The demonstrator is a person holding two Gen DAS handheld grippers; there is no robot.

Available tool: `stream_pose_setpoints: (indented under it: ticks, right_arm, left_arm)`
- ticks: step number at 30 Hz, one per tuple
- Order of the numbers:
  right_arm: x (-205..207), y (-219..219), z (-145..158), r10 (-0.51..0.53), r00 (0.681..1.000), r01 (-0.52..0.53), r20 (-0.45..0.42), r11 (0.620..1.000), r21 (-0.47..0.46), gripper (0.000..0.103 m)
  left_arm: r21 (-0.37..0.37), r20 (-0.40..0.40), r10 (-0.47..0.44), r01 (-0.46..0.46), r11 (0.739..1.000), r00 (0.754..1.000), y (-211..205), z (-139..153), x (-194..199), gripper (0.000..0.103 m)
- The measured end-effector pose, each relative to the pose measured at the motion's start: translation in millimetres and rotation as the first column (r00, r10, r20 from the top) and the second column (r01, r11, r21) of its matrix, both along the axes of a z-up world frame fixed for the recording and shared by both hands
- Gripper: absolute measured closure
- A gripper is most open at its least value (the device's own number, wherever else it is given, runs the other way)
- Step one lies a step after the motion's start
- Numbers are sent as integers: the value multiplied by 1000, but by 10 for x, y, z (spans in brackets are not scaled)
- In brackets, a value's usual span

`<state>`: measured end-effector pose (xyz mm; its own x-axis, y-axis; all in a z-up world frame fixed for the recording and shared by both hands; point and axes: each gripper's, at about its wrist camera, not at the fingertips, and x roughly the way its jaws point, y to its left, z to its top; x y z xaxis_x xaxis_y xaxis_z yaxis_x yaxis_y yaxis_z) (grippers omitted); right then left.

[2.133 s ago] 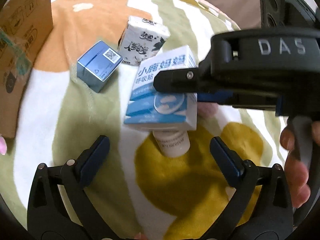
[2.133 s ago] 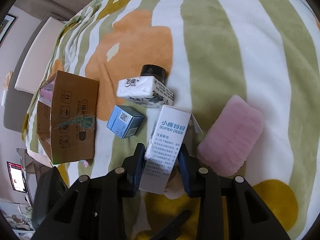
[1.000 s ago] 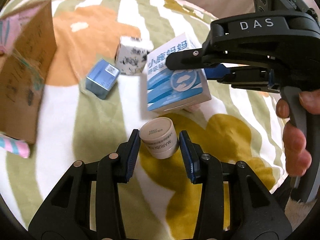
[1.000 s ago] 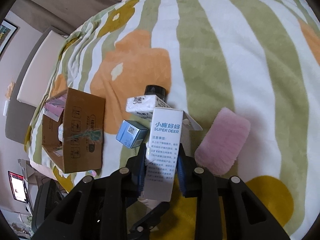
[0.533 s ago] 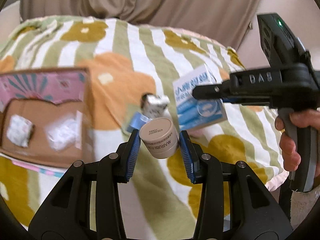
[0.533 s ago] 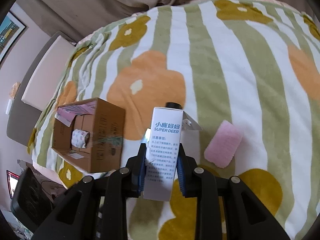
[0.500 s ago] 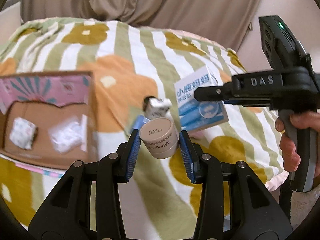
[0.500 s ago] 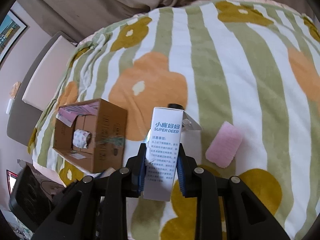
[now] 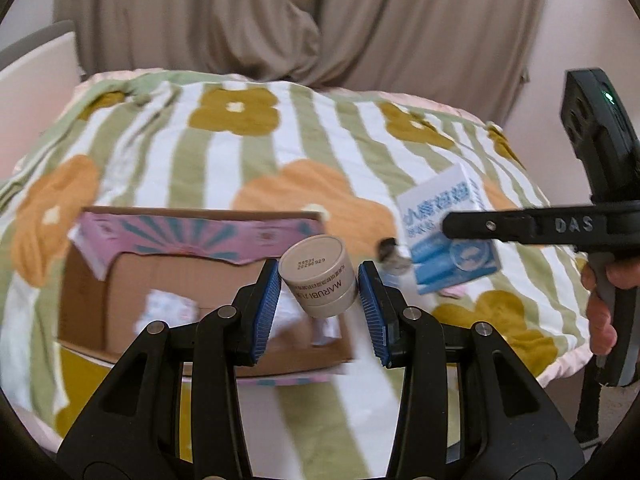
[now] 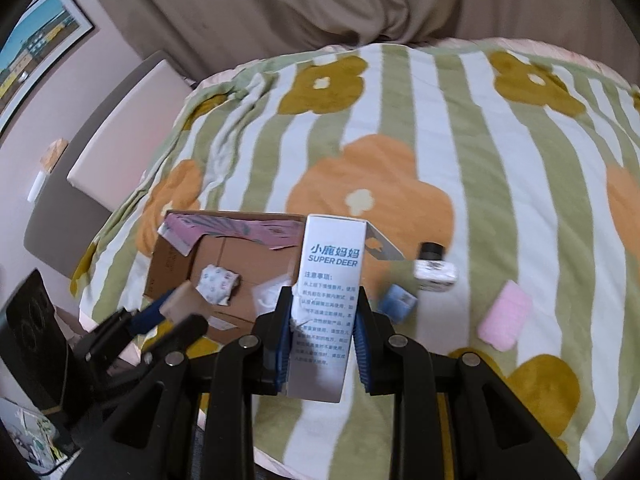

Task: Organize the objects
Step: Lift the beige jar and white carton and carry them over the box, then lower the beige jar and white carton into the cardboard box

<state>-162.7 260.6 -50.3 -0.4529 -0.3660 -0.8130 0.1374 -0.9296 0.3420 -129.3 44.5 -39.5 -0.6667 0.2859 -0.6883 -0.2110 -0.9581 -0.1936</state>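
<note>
Over the cardboard box (image 9: 132, 280), at my ten o'clock, left tongs (image 9: 318, 292) clench the jar (image 9: 319, 280); right tongs (image 10: 320, 344) grip the carton (image 10: 326, 308), farther off.

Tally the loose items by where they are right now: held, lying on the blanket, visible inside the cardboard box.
Held: 2, beige jar, white-blue carton
Blanket: 4, black-capped jar, patterned pack, blue box, pink pad
Cardboard box: 2, wrapped packets
Total: 8

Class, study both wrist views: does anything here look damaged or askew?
Yes. The cardboard box has a ragged, torn pink flap along its far edge. The beige jar sits tilted between the left gripper fingers.
</note>
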Motion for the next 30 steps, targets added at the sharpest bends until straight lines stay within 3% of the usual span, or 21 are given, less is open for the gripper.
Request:
stream_pose_setpoints:
  ticks: [8, 17, 30]
  right_arm:
    - [-126, -663, 25, 83, 996, -82, -13, 995, 53, 78]
    - [-454, -1366, -271, 158, 987, -159, 26, 983, 92, 78]
    - [-789, -1925, -837, 244, 966, -255, 87, 954, 154, 78]
  left_arm:
    - [7, 14, 91, -91, 996, 996, -800, -76, -89, 66]
    - [21, 85, 157, -159, 987, 984, -1580, -506, -313, 66]
    - [-24, 179, 152, -150, 988, 972, -1851, -1051, -593, 66]
